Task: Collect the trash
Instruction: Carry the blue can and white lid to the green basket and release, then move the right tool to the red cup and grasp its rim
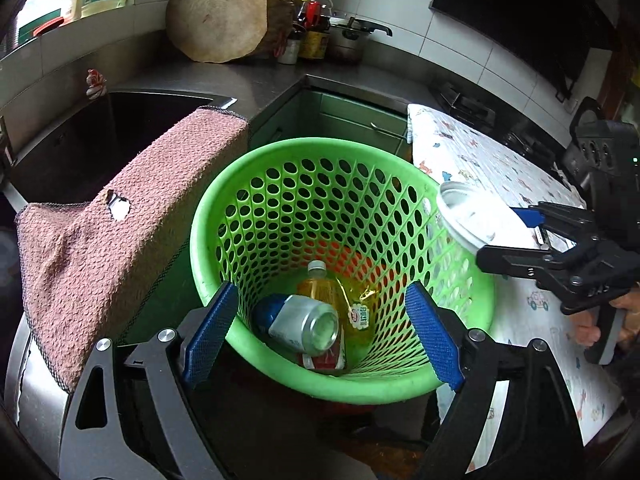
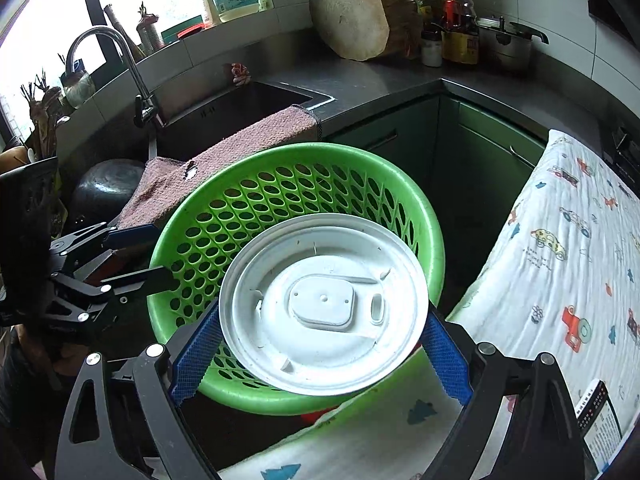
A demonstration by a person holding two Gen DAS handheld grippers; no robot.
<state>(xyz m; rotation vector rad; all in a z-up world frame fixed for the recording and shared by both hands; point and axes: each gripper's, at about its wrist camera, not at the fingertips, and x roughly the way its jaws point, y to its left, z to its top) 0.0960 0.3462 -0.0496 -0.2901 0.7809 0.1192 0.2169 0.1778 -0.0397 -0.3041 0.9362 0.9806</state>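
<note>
A green perforated trash basket (image 1: 400, 388) stands on the floor; it also shows in the right wrist view (image 2: 436, 252). Inside lie a silver can (image 1: 304, 324), a yellow drink bottle (image 1: 320, 284) and a red wrapper (image 1: 324, 360). My left gripper (image 1: 320, 336) is open and empty, its fingers spread over the basket's near rim. My right gripper (image 2: 320, 332) is shut on a white cup with a plastic lid (image 2: 324, 304), held over the basket's right rim. That cup (image 1: 464, 216) and the right gripper (image 1: 520, 240) show at the right of the left wrist view.
A pink towel (image 1: 120, 240) hangs over the sink edge (image 1: 120, 136) left of the basket. A table under a white patterned cloth (image 2: 560, 260) is on the right. A wooden chopping block (image 2: 352, 16), bottles and a pot (image 2: 504, 44) stand on the back counter.
</note>
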